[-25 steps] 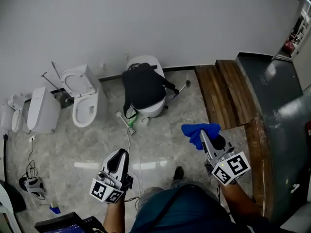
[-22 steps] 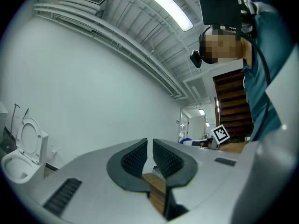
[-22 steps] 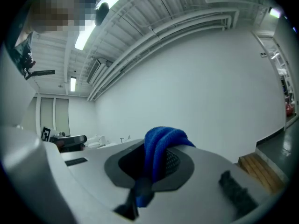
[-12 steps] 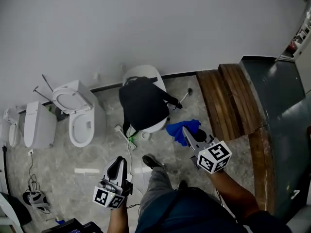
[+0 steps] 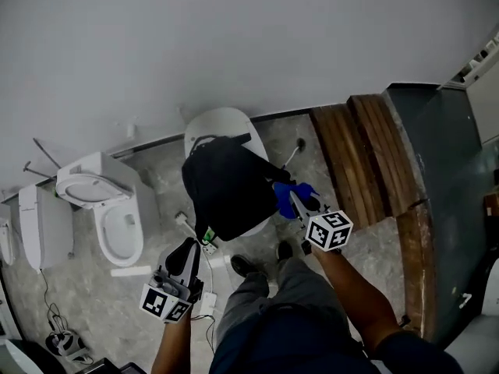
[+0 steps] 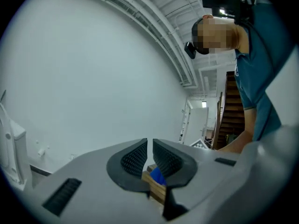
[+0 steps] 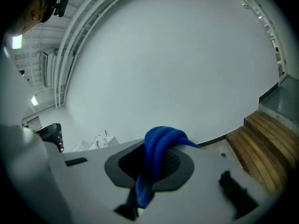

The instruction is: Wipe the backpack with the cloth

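The black fabric backpack [image 5: 222,189] sits slumped on a closed white ceramic toilet [image 5: 222,121] by the far wall. At its right edge is the blue fuzzy cloth [image 5: 284,193] – pinched between the jaws of the right gripper [image 5: 300,202]. The left gripper [image 5: 187,252] hangs nearer, left of the backpack – jaws pressed almost together, nothing between them. Brown wooden planks [image 5: 351,154] lie at right.

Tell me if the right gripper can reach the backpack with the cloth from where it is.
Probably yes. The right gripper, jaws shut on the blue cloth, sits at the right edge of the black backpack in the head view, with nothing visible between them.
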